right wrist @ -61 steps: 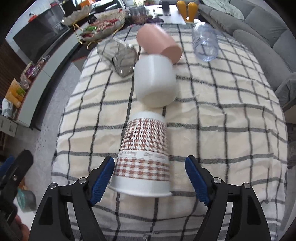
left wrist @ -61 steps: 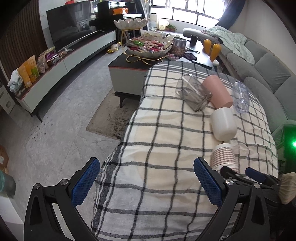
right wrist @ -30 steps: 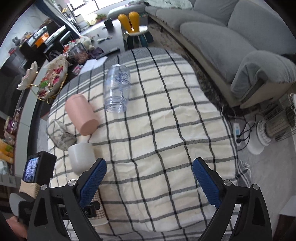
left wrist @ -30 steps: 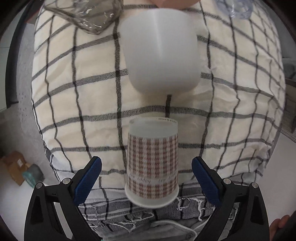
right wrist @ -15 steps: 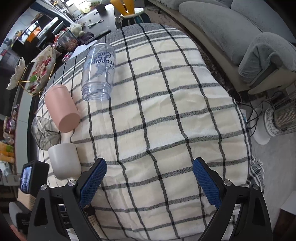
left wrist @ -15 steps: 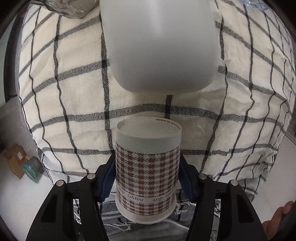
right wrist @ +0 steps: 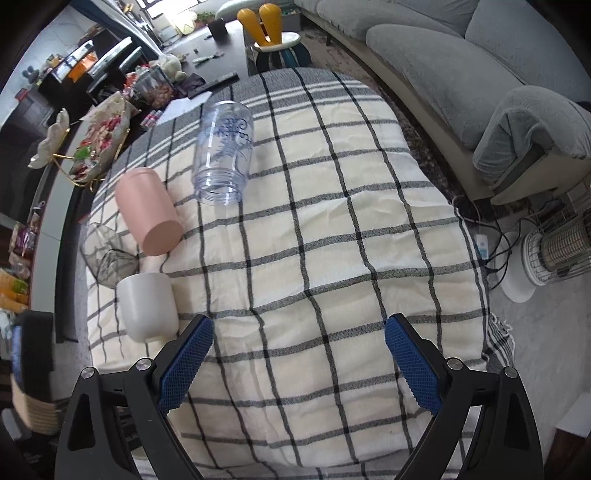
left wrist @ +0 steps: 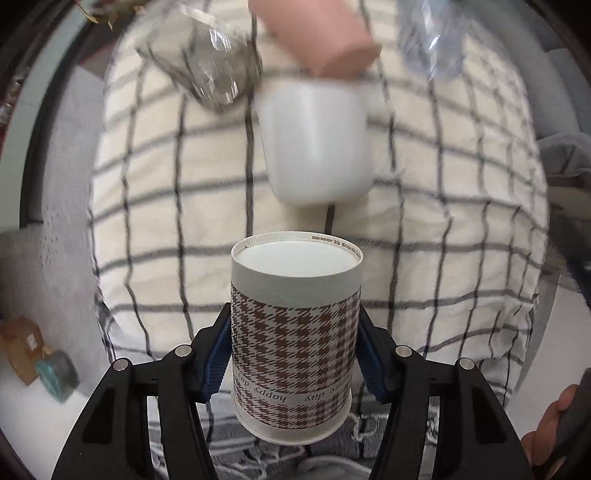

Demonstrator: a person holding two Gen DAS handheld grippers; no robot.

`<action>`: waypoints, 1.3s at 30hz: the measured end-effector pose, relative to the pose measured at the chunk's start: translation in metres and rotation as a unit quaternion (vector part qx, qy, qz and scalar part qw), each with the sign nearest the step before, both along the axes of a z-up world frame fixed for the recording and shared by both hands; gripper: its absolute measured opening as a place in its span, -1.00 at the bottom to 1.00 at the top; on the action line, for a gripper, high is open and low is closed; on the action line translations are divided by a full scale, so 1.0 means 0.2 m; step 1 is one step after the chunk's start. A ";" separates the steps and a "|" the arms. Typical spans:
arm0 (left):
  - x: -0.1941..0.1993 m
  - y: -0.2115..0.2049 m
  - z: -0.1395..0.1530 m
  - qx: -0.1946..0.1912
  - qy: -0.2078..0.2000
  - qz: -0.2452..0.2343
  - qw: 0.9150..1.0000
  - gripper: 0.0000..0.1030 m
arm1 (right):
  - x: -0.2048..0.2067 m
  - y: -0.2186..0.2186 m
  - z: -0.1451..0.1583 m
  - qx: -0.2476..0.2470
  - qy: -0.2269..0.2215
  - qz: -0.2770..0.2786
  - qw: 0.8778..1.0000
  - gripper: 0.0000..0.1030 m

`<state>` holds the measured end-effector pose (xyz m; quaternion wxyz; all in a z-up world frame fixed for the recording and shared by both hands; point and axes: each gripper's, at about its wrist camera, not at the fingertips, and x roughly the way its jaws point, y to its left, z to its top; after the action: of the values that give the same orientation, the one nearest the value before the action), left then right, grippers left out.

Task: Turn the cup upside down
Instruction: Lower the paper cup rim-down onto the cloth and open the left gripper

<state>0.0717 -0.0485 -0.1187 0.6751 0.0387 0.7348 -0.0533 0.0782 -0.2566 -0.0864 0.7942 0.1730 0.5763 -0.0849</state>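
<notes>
My left gripper (left wrist: 293,354) is shut on a paper cup (left wrist: 295,332) with a brown houndstooth print. The cup's closed base points away from me and its rim is near the camera. It is held above the near edge of the checked cloth (left wrist: 443,221). My right gripper (right wrist: 297,358) is open and empty above the cloth (right wrist: 332,258), to the right of the cups.
A white cup (left wrist: 314,144) (right wrist: 147,306), a pink cup (left wrist: 317,33) (right wrist: 147,210), a clear jar (right wrist: 225,147) and a smoky glass (left wrist: 203,62) (right wrist: 107,258) lie on their sides on the cloth. A grey sofa (right wrist: 443,55) and a heater (right wrist: 561,251) are to the right.
My left gripper has lifted the houndstooth cup away from the cloth and pulled back from the white cup. The right gripper has shifted slightly and stays open.
</notes>
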 end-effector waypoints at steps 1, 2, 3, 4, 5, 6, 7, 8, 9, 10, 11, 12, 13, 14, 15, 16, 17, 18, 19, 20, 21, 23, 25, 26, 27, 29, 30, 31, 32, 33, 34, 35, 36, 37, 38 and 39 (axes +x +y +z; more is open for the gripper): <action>-0.04 -0.03 0.02 -0.012 -0.017 0.002 1.000 0.15 | -0.01 0.01 0.01 0.000 -0.007 0.001 1.000 0.83; -0.07 -0.01 0.06 -0.028 -0.050 0.005 0.998 0.15 | -0.03 0.02 0.02 0.000 -0.014 0.003 1.000 0.83; -0.10 0.01 0.09 -0.037 -0.077 0.009 0.996 0.15 | -0.04 0.03 0.03 -0.003 -0.018 0.005 1.000 0.83; -0.12 0.01 0.11 -0.047 -0.095 0.012 0.994 0.15 | -0.06 0.04 0.03 -0.007 -0.021 0.009 1.000 0.83; -0.13 0.03 0.14 -0.058 -0.120 0.015 0.991 0.15 | -0.07 0.06 0.03 -0.011 -0.026 0.013 1.000 0.83; -0.16 0.05 0.16 -0.069 -0.155 0.017 0.985 0.15 | -0.09 0.07 0.03 -0.016 -0.030 0.017 0.999 0.83; -0.16 0.07 0.19 -0.082 -0.178 0.019 0.980 0.15 | -0.10 0.08 0.03 -0.022 -0.034 0.018 0.999 0.83; -0.18 0.08 0.20 -0.090 -0.201 0.019 0.975 0.15 | -0.12 0.09 0.02 -0.031 -0.041 0.018 0.999 0.83; -0.12 0.09 0.23 -0.090 -0.218 0.017 0.972 0.15 | -0.14 0.10 0.02 -0.038 -0.049 0.018 0.998 0.83; -0.08 0.12 0.20 -0.091 -0.237 0.016 0.967 0.15 | -0.16 0.11 0.01 -0.046 -0.055 0.019 0.997 0.83; -0.11 0.13 0.20 -0.098 -0.260 0.014 0.961 0.15 | -0.17 0.12 0.00 -0.052 -0.058 0.018 0.997 0.83; -0.15 0.14 0.21 -0.095 -0.295 0.012 0.951 0.16 | -0.19 0.12 -0.01 -0.055 -0.061 0.017 0.997 0.83; -0.17 0.13 0.21 -0.095 -0.322 0.011 0.942 0.16 | -0.21 0.12 -0.02 -0.056 -0.067 0.015 0.996 0.83; -0.14 0.10 0.20 -0.096 -0.341 0.010 0.935 0.16 | -0.23 0.12 -0.03 -0.059 -0.070 0.014 0.996 0.83; -0.17 0.11 0.20 -0.094 -0.374 0.010 0.923 0.16 | -0.24 0.12 -0.05 -0.063 -0.072 0.014 0.995 0.83; -0.18 0.13 0.18 -0.094 -0.395 0.010 0.914 0.16 | -0.25 0.12 -0.06 -0.063 -0.074 0.014 0.995 0.83; -0.20 0.14 0.17 -0.094 -0.414 0.009 0.905 0.16 | -0.27 0.12 -0.08 -0.063 -0.075 0.014 0.995 0.83; -0.21 0.14 0.16 -0.092 -0.427 0.007 0.900 0.16 | -0.28 0.12 -0.09 -0.065 -0.074 0.015 0.995 0.83; -0.22 0.13 0.14 -0.090 -0.441 0.004 0.893 0.16 | -0.29 0.12 -0.11 -0.067 -0.073 0.015 0.995 0.83; -0.23 0.13 0.12 -0.089 -0.447 0.002 0.890 0.16 | -0.29 0.12 -0.12 -0.068 -0.075 0.016 0.995 0.83; -0.24 0.12 0.09 -0.090 -0.456 -0.001 0.886 0.16 | -0.30 0.12 -0.12 -0.070 -0.077 0.018 0.994 0.83; -0.26 0.11 0.04 -0.085 -0.466 -0.003 0.881 0.16 | -0.32 0.13 -0.14 -0.076 -0.079 0.023 0.994 0.83; -0.26 0.12 -0.02 -0.085 -0.476 0.003 0.875 0.16 | -0.34 0.13 -0.15 -0.077 -0.081 0.026 0.993 0.83; -0.26 0.11 -0.05 -0.080 -0.480 0.006 0.874 0.16 | -0.35 0.14 -0.15 -0.077 -0.081 0.028 0.993 0.83; -0.25 0.11 -0.07 -0.081 -0.480 0.007 0.873 0.16 | -0.35 0.14 -0.15 -0.076 -0.080 0.028 0.993 0.83; -0.24 0.11 -0.10 -0.086 -0.479 0.010 0.873 0.16 | -0.36 0.15 -0.16 -0.069 -0.078 0.029 0.994 0.83; -0.23 0.12 -0.10 -0.095 -0.479 0.012 0.873 0.16 | -0.37 0.15 -0.17 -0.066 -0.077 0.028 0.994 0.83; -0.23 0.12 -0.11 -0.099 -0.478 0.014 0.873 0.17 | -0.37 0.15 -0.17 -0.065 -0.076 0.028 0.995 0.83; -0.23 0.11 -0.13 -0.097 -0.477 0.013 0.873 0.17 | -0.38 0.15 -0.17 -0.064 -0.075 0.027 0.995 0.83; -0.23 0.11 -0.15 -0.092 -0.473 0.011 0.876 0.18 | -0.38 0.15 -0.16 -0.063 -0.075 0.027 0.995 0.83; -0.22 0.11 -0.16 -0.091 -0.468 0.010 0.879 0.18 | -0.38 0.15 -0.16 -0.064 -0.075 0.027 0.995 0.83; -0.23 0.11 -0.15 -0.090 -0.469 0.010 0.879 0.18 | -0.39 0.15 -0.15 -0.064 -0.078 0.027 0.995 0.83; -0.23 0.10 -0.15 -0.084 -0.470 0.009 0.879 0.19 | -0.39 0.15 -0.15 -0.064 -0.081 0.026 0.994 0.83; -0.23 0.09 -0.15 -0.077 -0.468 0.008 0.880 0.24 | -0.39 0.15 -0.14 -0.065 -0.082 0.026 0.994 0.83; -0.22 0.09 -0.16 -0.074 -0.463 0.006 0.883 0.29 | -0.40 0.14 -0.14 -0.064 -0.082 0.024 0.994 0.83; -0.23 0.09 -0.16 -0.074 -0.460 0.007 0.885 0.33 | -0.40 0.14 -0.14 -0.063 -0.082 0.023 0.994 0.83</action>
<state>0.0258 -0.0314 -0.1508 0.9386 0.0035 0.3358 -0.0786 -0.0014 -0.2296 -0.1138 0.8499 0.1160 0.5064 -0.0882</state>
